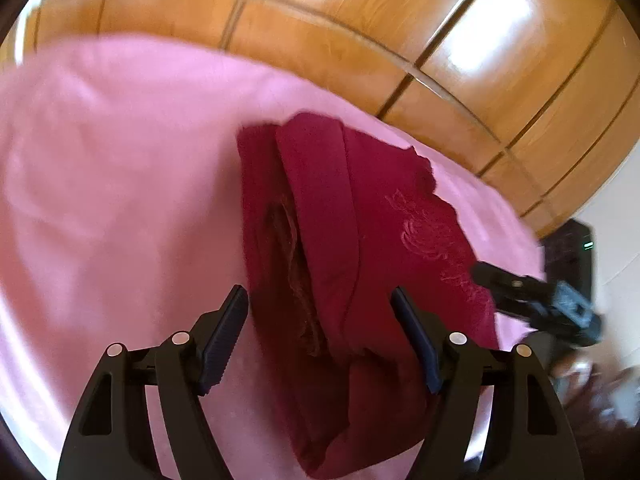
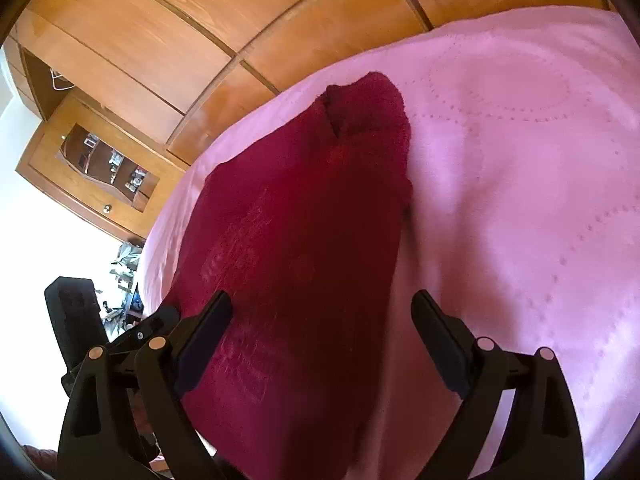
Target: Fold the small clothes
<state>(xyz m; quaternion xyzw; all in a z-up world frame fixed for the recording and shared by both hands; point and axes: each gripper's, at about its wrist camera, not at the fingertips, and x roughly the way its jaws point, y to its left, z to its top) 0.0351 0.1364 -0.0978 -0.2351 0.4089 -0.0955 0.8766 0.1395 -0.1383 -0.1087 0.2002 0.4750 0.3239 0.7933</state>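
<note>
A dark red small garment [image 1: 352, 248] lies folded on the pink bed cover [image 1: 112, 184], with a flap laid over its middle and embroidery on its right part. My left gripper [image 1: 320, 320] is open just above its near end, one finger on each side. My right gripper [image 2: 320, 320] is open over the same garment [image 2: 304, 232], which looks like a long folded strip in the right wrist view. The right gripper's tip [image 1: 532, 296] also shows at the garment's right edge in the left wrist view.
The pink cover [image 2: 520, 184] spreads wide on both sides of the garment. A wooden panelled wardrobe [image 1: 360, 20] stands behind the bed. A cabinet with a glass door [image 2: 104, 168] and a dark chair [image 2: 76, 316] are off the bed's edge.
</note>
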